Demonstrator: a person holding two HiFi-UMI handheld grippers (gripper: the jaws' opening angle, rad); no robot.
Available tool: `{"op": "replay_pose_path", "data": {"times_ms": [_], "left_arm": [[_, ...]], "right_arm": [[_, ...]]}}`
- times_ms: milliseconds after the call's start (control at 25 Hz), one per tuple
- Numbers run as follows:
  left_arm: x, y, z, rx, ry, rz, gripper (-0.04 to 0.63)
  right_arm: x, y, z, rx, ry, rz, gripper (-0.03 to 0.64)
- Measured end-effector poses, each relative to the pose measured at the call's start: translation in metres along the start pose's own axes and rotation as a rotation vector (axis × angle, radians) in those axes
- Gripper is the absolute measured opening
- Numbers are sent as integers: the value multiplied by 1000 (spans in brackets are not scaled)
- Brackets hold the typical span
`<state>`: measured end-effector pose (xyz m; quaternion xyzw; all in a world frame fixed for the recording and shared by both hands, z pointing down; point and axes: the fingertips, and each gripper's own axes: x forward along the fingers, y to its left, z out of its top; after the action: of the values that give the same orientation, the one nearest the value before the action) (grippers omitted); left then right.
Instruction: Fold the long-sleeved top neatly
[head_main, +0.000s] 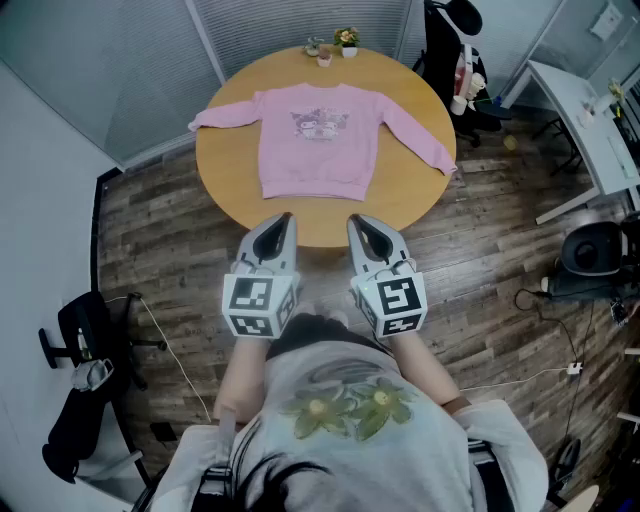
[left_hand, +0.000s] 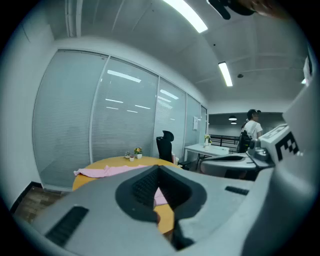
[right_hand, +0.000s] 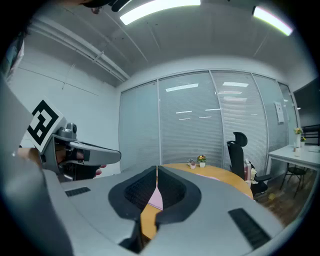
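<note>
As I look down through the head view: the long-sleeved top, pink, lies spread flat and front up on the round table, hem toward me, with both sleeves stretched out sideways.
Sleeves: the one at picture left ends near the table's rim; the other slants down to the rim at picture right, its cuff at the very edge.
My left hand: the left gripper points at the table, its tip showing over the near rim, short of the hem and apart from the cloth.
My right hand: the right gripper sits just beside the left one in the same pose, its tip likewise short of the hem.
Far rim: two small potted plants stand beyond the collar.
Around the table: wood floor, a black office chair behind, a white desk off to the right.
Left gripper view, jaws: pressed together at the tips with nothing between them; the hollow behind the tips frames a slice of pink cloth and orange tabletop.
Left gripper view, beyond: the top lies ahead and to the left, the right gripper fills the right side, and a person stands far back.
Right gripper view, jaws: closed tip to tip and empty; a sliver of pink and tabletop shows through the hollow.
Right gripper view, beyond: the left gripper is at the left, with the plants and the chair ahead.
</note>
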<state>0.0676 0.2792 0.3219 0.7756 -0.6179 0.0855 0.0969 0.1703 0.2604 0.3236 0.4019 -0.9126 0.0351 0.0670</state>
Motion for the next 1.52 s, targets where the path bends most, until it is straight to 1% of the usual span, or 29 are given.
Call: {"op": "replay_pose_path", "data": {"times_ms": [200,400,480,520,560,600,640,680,720,840,960,1080,1200,1360,1520], "left_arm": [[8,10,-7,-10,38,-22,5],[22,25,-7,26,54,-20,5],[26,31,-7,23,58,-39,11],[28,34,-6,20,55,-55,53],[30,37,-5,17,48,-68,117],[31,41,-3,15,39,-76,148],[33,47,0,8,25,-78,197],[34,53,1,-1,11,-72,268],[35,61,2,-8,2,-62,300],[40,83,-3,1,25,-43,311],[46,98,-11,8,55,-57,311],[55,113,-16,20,64,-60,311],[63,123,-21,-3,67,-60,310],[71,128,-24,-11,76,-66,310],[90,124,-29,-2,103,-86,310]], "right_arm": [[12,8,1,26,4,14,23],[27,11,1,51,14,2,25],[34,10,1,63,16,-3,25],[37,9,2,69,19,-5,47],[41,8,2,76,24,-8,131],[45,6,2,83,29,-14,189],[49,4,1,87,33,-25,208],[52,1,1,88,37,-40,224],[56,-2,0,85,42,-57,236],[70,-6,-9,88,79,-86,250],[83,-5,-18,105,107,-94,250],[97,-7,-24,106,121,-102,250],[103,-14,-31,106,146,-120,250],[103,-34,-38,114,172,-159,250],[101,-72,-51,115,208,-230,249]]}}
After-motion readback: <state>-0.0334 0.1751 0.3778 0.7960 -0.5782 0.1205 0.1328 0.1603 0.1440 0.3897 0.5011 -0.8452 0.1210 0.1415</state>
